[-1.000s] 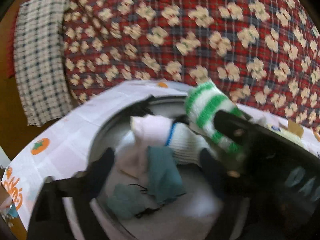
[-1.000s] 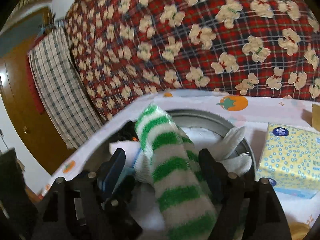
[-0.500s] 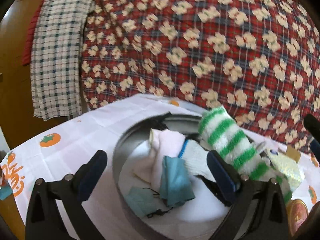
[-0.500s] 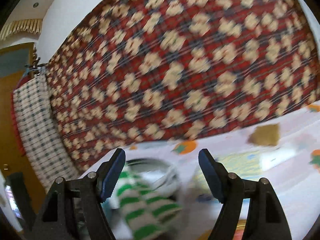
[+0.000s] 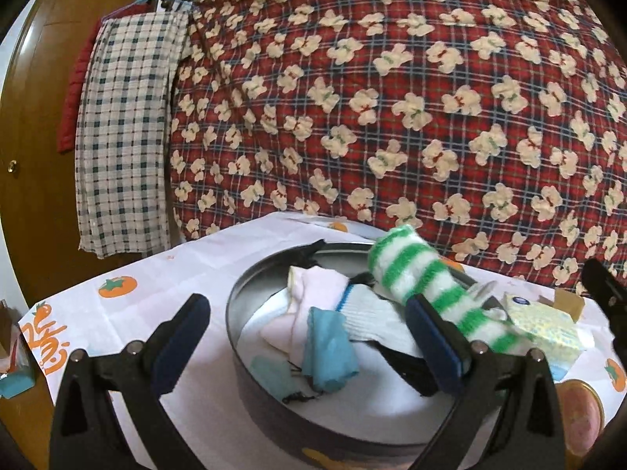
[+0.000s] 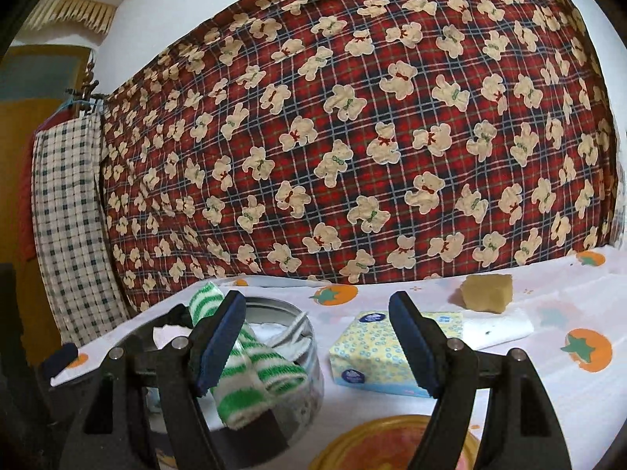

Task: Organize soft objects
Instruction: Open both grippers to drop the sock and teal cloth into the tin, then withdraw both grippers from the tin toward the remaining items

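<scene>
Soft objects, 1 lot, gathered in a round metal tin (image 5: 250, 305) on a table covered with a white cloth printed with orange tomatoes (image 5: 117, 288).

Item 1: green-and-white striped sock (image 5: 423, 278), fuzzy, draped over the tin's right rim, toe end raised over the tin, other end hanging outside toward the tissue pack. In the right wrist view it lies folded over the rim in 2 lobes.
Item 2: white sock with a blue band (image 5: 372, 313), lying inside the tin, partly under the striped sock.
Item 3: pale pink sock (image 5: 309, 293), inside the tin, left of the banded sock and touching it.
Item 4: light blue cloth piece (image 5: 327, 348), lying on top of the pink sock's lower part.
Item 5: pale teal piece (image 5: 272, 376), flat on the tin floor near the front wall.
Item 6: dark fabric, at the tin's far rim (image 5: 309, 248); kind cannot be told.

Left gripper (image 5: 309, 344): fingers spread wide, empty, hovering over the front of the tin, nothing pressed between the pads.
Right gripper (image 6: 317, 342): fingers spread wide, empty, framing the gap between tin and tissue pack.

Surroundings: yellow-and-blue tissue pack (image 6: 376, 352) just right of the tin; tan sponge-like block (image 6: 486, 290) farther back; white folded paper (image 6: 497, 325) beside the pack; orange-rimmed lid (image 6: 392, 446) at the front edge. Behind the table, a red plaid blanket with teddy bears (image 6: 352, 137) and a checked cloth (image 5: 125, 133) hanging at left.
</scene>
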{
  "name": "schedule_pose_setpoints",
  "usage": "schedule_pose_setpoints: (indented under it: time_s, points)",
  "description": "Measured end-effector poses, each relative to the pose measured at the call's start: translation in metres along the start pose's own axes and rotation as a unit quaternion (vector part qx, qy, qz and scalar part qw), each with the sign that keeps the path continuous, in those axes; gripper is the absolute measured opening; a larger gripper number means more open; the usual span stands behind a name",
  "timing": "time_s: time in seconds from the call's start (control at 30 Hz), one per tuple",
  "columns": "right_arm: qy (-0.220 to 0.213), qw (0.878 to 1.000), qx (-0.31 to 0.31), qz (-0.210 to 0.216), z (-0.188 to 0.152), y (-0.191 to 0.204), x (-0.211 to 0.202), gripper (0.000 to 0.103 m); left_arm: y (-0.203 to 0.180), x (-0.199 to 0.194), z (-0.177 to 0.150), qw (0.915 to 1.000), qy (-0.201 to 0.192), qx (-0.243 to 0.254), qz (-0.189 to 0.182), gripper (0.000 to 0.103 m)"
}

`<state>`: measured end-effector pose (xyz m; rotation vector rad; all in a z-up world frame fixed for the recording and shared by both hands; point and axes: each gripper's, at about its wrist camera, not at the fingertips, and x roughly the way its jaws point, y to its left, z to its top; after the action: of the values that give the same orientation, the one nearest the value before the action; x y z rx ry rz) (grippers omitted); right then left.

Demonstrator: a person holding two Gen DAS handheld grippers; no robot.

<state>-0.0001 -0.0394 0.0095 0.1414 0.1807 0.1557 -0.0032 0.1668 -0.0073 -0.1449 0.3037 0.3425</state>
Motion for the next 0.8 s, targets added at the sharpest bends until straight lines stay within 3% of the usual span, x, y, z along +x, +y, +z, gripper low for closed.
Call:
schedule_pose_setpoints:
  time_s: [0.8]
  points:
    - [0.018,0.996,0.003,-0.086,0.000,-0.105,-0.032,0.077,-0.087,-0.055,-0.022,0.9934,-0.017,0.054,-0.100,0.098]
